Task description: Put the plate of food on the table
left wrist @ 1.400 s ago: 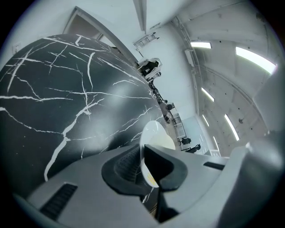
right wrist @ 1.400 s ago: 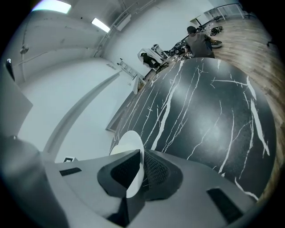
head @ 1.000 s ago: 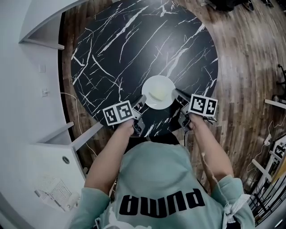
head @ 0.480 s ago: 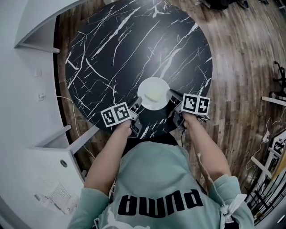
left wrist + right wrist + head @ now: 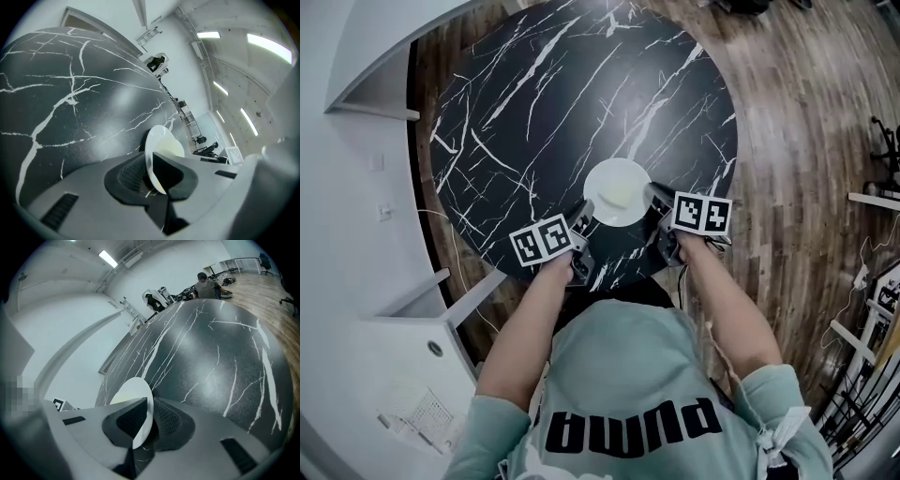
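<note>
A small white plate (image 5: 619, 192) with a pale yellow piece of food on it is held over the near part of the round black marble table (image 5: 534, 103). My left gripper (image 5: 584, 217) is shut on the plate's left rim (image 5: 151, 154). On the opposite rim (image 5: 140, 420) my right gripper (image 5: 659, 202) is clamped shut. In both gripper views the plate's edge runs between the ribbed pads. Whether the plate rests on the marble or hovers just above it I cannot tell.
The table's white-veined top stretches far beyond the plate. Wooden floor (image 5: 806, 141) surrounds it on the right. A white counter (image 5: 356, 309) stands at the left. In the right gripper view a person (image 5: 205, 284) sits at the table's far side.
Both grippers and the plate have shifted slightly left and farther onto the table in the head view. The grip on both rims is unchanged.
</note>
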